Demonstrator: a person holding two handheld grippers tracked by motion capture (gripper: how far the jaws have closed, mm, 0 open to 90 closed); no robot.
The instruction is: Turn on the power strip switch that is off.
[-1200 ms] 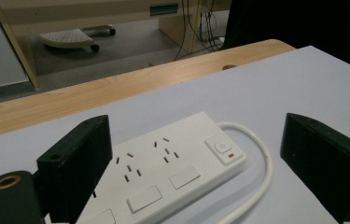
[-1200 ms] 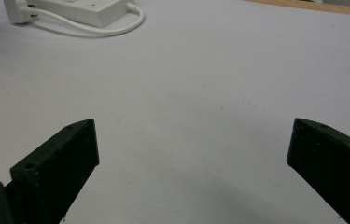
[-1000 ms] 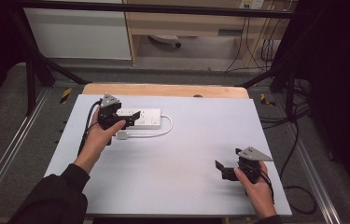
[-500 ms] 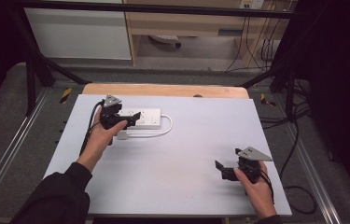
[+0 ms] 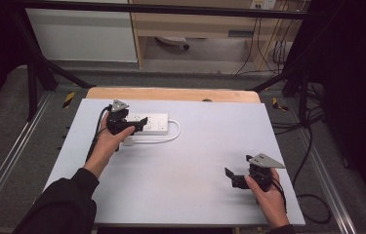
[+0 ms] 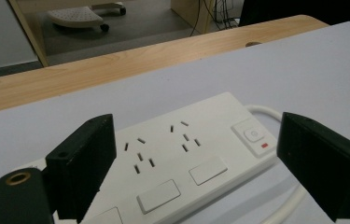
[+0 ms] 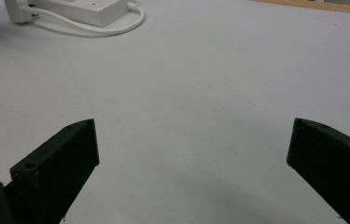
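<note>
Where left gripper (image 5: 136,123) hovers: white power strip (image 6: 182,158), flat, red-marked switch.

Power strip (image 6: 182,154): white body, white rocker switch with small red mark, dark slot pattern on sockets. Cord (image 5: 163,140) white. Desk (image 5: 185,161): pale grey-lilac top, light wood strip (image 5: 171,94) along far edge. Both grippers' fingers (image 6: 84,163) matte black; left one shows a brass-coloured ring.

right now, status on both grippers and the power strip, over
Left gripper open, jaws astride the power strip, not clamped. Right gripper open, idle near the table edge. Strip's cord looped beside it; nothing blocking.
</note>
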